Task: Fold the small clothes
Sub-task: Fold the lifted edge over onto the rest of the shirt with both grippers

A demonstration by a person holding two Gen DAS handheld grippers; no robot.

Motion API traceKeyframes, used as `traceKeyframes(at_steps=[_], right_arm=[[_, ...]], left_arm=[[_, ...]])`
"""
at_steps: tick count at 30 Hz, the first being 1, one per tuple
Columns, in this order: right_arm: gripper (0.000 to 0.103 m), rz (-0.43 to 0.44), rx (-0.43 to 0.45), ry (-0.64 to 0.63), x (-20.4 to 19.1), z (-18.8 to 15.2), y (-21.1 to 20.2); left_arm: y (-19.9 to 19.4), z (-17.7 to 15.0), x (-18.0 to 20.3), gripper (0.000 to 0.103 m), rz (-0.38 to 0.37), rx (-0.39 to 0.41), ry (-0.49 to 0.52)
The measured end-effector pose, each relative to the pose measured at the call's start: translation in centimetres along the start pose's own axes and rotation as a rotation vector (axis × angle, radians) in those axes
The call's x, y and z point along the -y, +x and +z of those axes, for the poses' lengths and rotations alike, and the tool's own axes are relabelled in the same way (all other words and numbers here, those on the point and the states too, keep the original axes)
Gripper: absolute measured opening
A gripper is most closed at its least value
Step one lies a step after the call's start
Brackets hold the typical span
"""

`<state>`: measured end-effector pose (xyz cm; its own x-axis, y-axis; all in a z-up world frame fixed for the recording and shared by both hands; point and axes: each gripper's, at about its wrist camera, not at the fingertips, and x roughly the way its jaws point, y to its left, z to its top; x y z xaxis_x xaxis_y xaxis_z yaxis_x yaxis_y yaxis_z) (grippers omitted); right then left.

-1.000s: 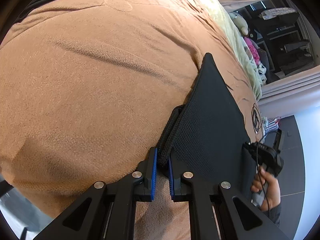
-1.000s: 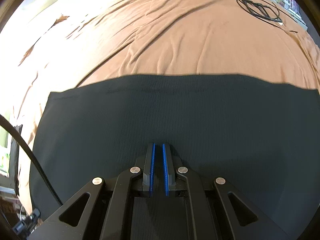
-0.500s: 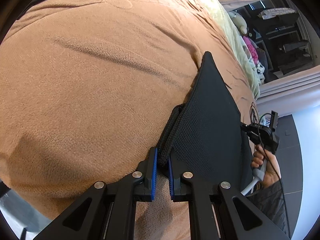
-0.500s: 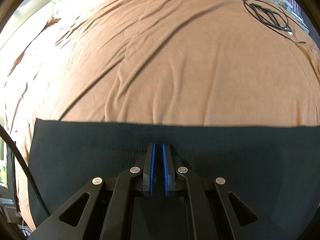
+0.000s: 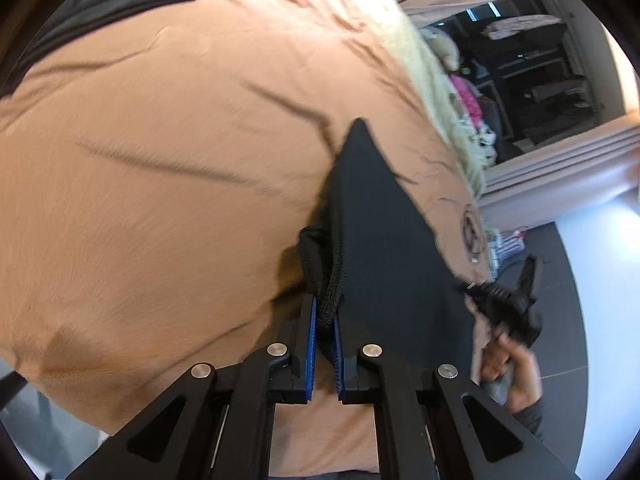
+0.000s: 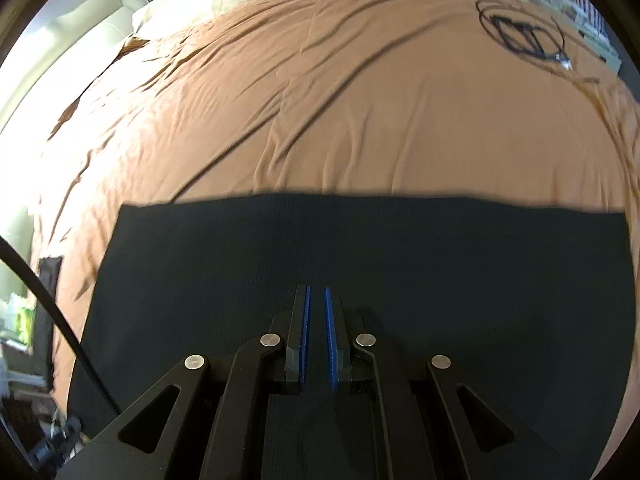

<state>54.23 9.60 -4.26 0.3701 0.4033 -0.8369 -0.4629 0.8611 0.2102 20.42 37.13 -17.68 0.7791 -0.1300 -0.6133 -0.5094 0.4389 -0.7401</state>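
The left gripper (image 5: 325,322) is nearly closed, its blue pads pinching a bunched black band at the edge of the black garment (image 5: 384,240); from that pinch the cloth rises ahead of the gripper and to its right as a flat dark panel narrowing to a corner far ahead. The right gripper (image 6: 316,312) shows a slim gap between its pads with black fabric all round and beneath them; whether any layer is caught in that gap cannot be told from its own view. In the left view the person's right hand (image 5: 508,364) and its tool sit at the panel's far right edge, so the garment appears held between the two grippers; ahead of the right gripper its straight upper edge runs crosswise, with the brown bedspread (image 6: 320,112) beyond and a coiled black cable (image 6: 520,36) lying far ahead to the right.

What could go wrong: the left pinch holds only a narrow bunch of band, so a sideways pull could drag it out; if the right gripper has no real hold, that side may drop and the fold would land skewed; the bedspread is soft and creased, so the cloth could wrinkle where laid.

The garment's long axis seems to run from one gripper to the other, the straight edge pointing away from the right gripper.
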Motion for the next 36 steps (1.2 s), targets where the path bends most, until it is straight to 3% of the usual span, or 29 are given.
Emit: traceKeyframes(at_steps=[8, 18, 36], right_arm=[[0.004, 0.049, -0.032, -0.020, -0.4, -6.4, -1.9], [0.004, 0.097, -0.064, -0.015, -0.4, -13.4, -3.0], [0.004, 0.195, -0.043, 0.004, 1.1, -20.6, -5.6]], left_arm=[[-0.8, 1.1, 5.4, 0.007, -0.094, 0.009, 0.088], [-0.3, 1.5, 12.4, 0.006, -0.158, -0.012, 0.206], [1.7, 0.5, 24.6, 0.006, -0.182, -0.062, 0.415]])
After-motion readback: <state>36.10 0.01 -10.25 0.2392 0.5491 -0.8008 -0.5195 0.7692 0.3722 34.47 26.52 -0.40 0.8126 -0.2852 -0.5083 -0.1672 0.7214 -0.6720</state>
